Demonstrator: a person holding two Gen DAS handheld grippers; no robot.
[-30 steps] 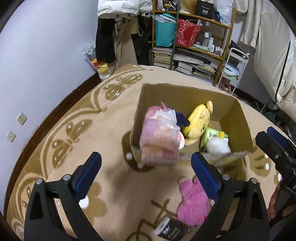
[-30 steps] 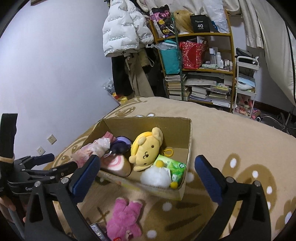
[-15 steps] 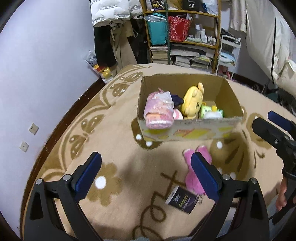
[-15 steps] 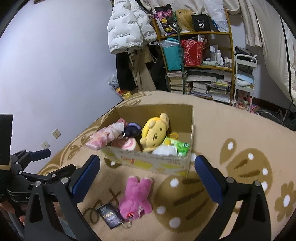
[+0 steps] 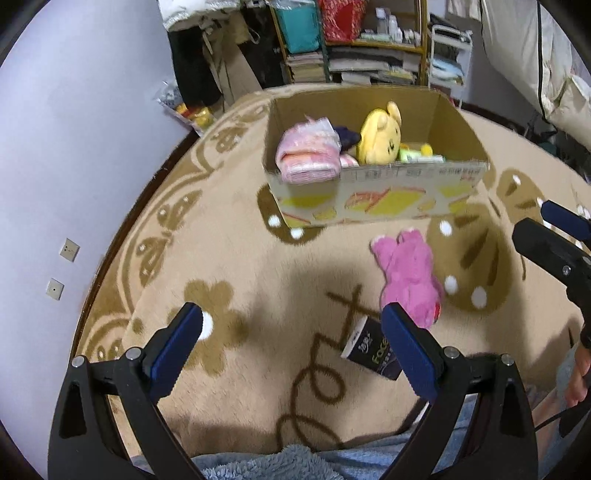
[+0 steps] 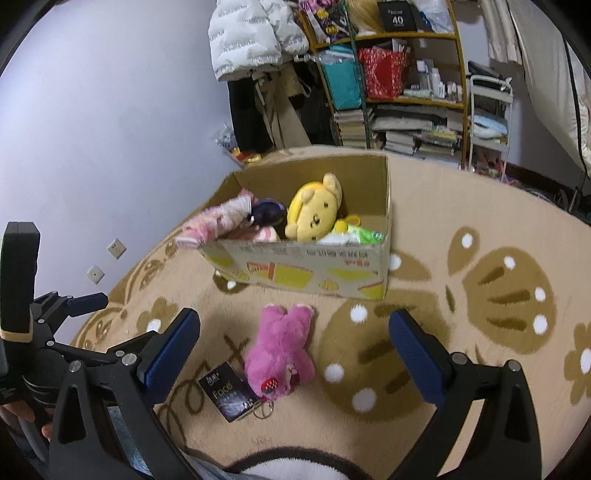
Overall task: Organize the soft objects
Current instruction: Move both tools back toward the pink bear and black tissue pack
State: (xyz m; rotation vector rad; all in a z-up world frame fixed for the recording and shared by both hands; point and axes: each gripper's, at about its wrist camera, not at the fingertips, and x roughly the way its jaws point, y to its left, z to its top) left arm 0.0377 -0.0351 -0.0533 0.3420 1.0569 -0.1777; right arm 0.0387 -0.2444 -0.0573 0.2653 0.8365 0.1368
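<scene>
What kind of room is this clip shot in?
Most likely a lived-in bedroom or spare room at home: a patterned beige carpet, a crowded shelf of books and bags, a white puffer jacket hanging by the wall, and a cardboard box of plush toys.

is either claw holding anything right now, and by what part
Nothing is held: the left claw and right claw are both open and empty above the beige patterned rug.

Wall [image 6: 110, 110]: plain pale lilac, two white sockets [image 6: 105, 260].
Floor: tan rug [image 5: 240, 266], brown flower pattern.
Far side: cluttered shelf [image 6: 402, 99], white jacket [image 6: 255, 35] hanging.
</scene>
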